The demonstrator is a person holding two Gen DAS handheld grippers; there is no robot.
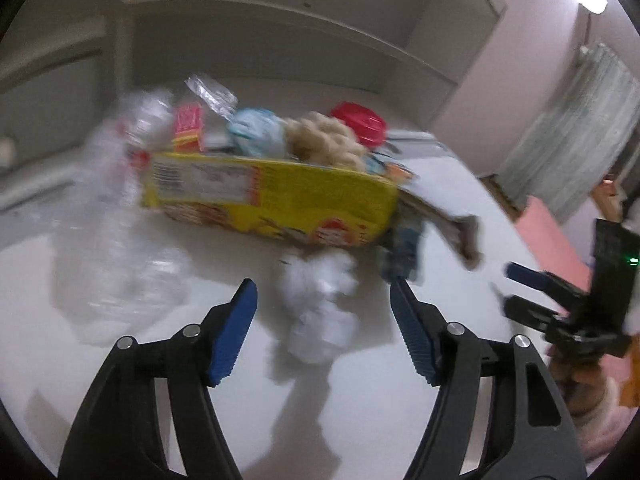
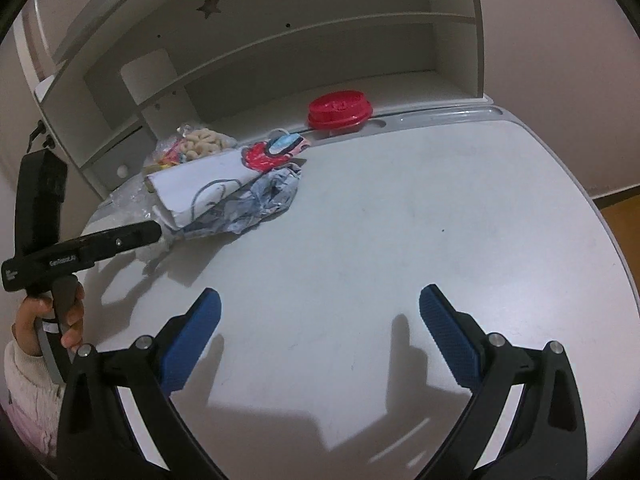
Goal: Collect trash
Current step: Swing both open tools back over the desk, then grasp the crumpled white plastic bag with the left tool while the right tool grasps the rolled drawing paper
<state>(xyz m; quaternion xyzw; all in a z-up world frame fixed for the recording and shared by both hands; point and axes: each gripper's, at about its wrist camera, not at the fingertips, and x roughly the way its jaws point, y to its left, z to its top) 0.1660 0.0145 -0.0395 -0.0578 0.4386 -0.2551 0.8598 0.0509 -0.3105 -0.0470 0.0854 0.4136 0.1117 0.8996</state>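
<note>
At the lower centre of the left wrist view, the left gripper (image 1: 324, 292) stands released, its fingers (image 1: 232, 336) either side of a crumpled white paper wad (image 1: 320, 308) on the bench (image 1: 400, 380) — not pressing it. Behind lies a yellow box (image 1: 272, 196). The right gripper (image 2: 320, 312) is spread over bare bench, grasping nothing.

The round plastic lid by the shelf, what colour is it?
Red. The round plastic lid shows best in the right wrist view.
</note>
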